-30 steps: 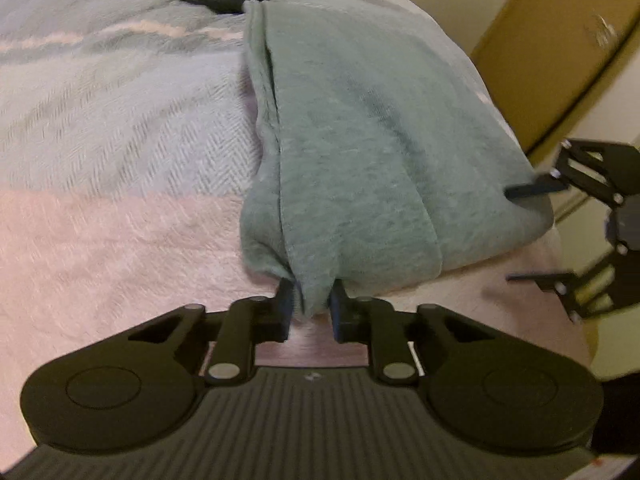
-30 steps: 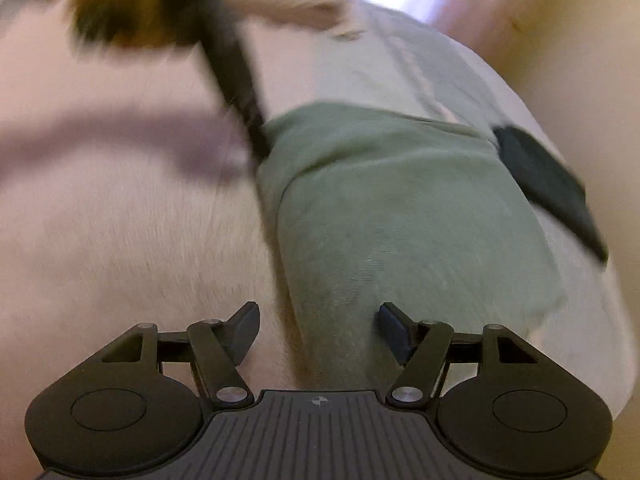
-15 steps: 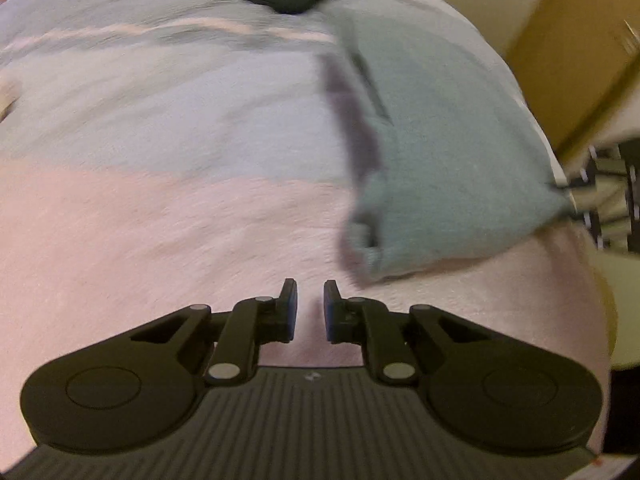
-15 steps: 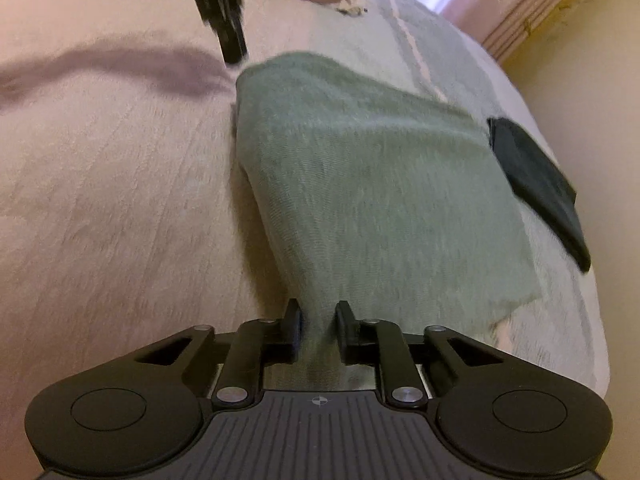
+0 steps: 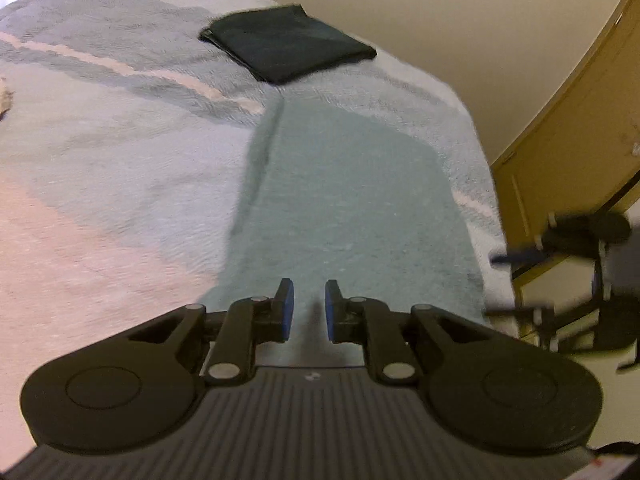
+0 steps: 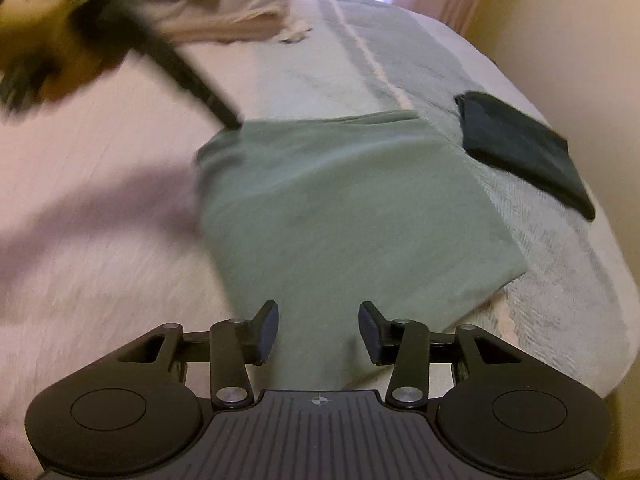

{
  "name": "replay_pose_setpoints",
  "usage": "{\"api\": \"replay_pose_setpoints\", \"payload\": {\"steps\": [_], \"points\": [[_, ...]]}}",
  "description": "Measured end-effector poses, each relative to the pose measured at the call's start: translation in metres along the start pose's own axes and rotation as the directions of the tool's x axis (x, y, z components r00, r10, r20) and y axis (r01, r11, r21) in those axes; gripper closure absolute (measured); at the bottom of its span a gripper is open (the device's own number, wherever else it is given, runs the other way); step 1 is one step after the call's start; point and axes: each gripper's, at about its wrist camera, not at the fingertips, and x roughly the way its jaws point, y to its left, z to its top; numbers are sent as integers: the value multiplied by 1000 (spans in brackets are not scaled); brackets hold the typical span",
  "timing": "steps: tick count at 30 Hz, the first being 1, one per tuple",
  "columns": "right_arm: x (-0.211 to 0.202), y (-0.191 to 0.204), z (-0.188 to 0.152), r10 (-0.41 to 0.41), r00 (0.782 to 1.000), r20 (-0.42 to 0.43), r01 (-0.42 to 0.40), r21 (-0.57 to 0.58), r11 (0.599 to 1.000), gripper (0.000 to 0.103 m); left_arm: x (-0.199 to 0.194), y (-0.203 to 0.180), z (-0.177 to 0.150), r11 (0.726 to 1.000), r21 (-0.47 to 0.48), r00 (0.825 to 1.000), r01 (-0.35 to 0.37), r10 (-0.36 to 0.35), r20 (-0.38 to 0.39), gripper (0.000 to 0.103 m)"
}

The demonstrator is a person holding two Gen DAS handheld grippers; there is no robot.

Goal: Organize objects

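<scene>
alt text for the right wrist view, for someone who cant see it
A folded sage-green cloth lies flat on a pink and grey bedspread, right in front of the right gripper, whose jaws are opening with nothing pinched. A folded dark cloth sits farther right; the blurred left gripper reaches toward the green cloth's far left corner.

Home bedroom: blanket-covered bed (image 5: pixel 120 128), folded clothes (image 6: pixel 344 216).

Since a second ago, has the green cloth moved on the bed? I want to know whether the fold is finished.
Yes. The green cloth has been let go and now lies flat, its near corner no longer lifted, still just short of the dark folded cloth.
</scene>
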Motion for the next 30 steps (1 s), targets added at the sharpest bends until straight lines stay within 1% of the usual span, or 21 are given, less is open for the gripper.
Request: {"api": "replay_pose_setpoints", "payload": {"steps": [1,3,5,6,8,9,10,12,13,14,16,18,20,22,23,24,25,26,27,29,30], "points": [[6,-14,5,19,1000,11,-19,24,1000,62,9,-2,1,1000,3,1000,-18,18,-16,91],[19,-45,12,54,998,32,-56,66,996,62,27,-2,1,996,-4,994,-91,90,-54,90],[41,-81,17,115,992,51,-119,94,988,62,38,9,-1,988,-62,987,-142,137,-82,93],[56,-100,20,144,988,50,-148,91,985,62,46,15,-1,981,-88,981,-171,162,-106,97],[84,-138,19,173,985,17,-174,116,978,63,59,22,-1,971,-129,972,-203,184,-148,100],[93,-157,17,207,978,15,-207,145,968,65,63,23,1,965,-155,969,-212,187,-159,100],[98,-179,16,244,970,15,-242,186,952,67,64,20,5,958,-168,964,-231,202,-172,100],[95,-203,22,271,963,17,-267,229,936,67,58,12,14,944,-179,952,-277,244,-186,100],[88,-210,28,278,960,30,-277,235,932,67,52,6,19,938,-189,950,-292,261,-171,100],[82,-214,36,294,954,57,-299,222,928,67,45,-1,25,931,-207,950,-301,274,-151,95],[80,-217,56,353,930,104,-367,180,913,67,37,-13,40,919,-267,957,-289,273,-96,94],[96,-217,74,412,905,107,-425,167,890,67,44,-18,52,911,-303,960,-280,272,-67,94],[125,-220,83,438,896,74,-444,176,879,67,64,-16,63,907,-315,960,-281,269,-84,94],[149,-229,80,465,884,49,-465,205,861,73,91,-10,66,906,-302,954,-297,270,-129,94],[156,-238,78,473,880,49,-471,221,854,77,101,-5,66,903,-310,954,-298,266,-141,92],[159,-245,74,478,876,55,-477,237,846,79,109,0,66,898,-318,951,-305,272,-145,91],[160,-252,72,477,877,60,-475,259,841,79,114,3,66,897,-320,952,-305,272,-144,91],[159,-258,71,450,892,53,-446,274,852,72,115,6,64,894,-327,951,-305,272,-143,90],[155,-262,69,395,919,16,-383,286,878,56,115,7,63,891,-337,952,-304,272,-141,90],[143,-274,64,360,933,-9,-339,320,885,55,108,7,61,887,-352,955,-298,269,-129,90],[126,-277,63,333,943,-8,-315,303,900,55,101,6,60,886,-359,955,-295,269,-121,89]]}}
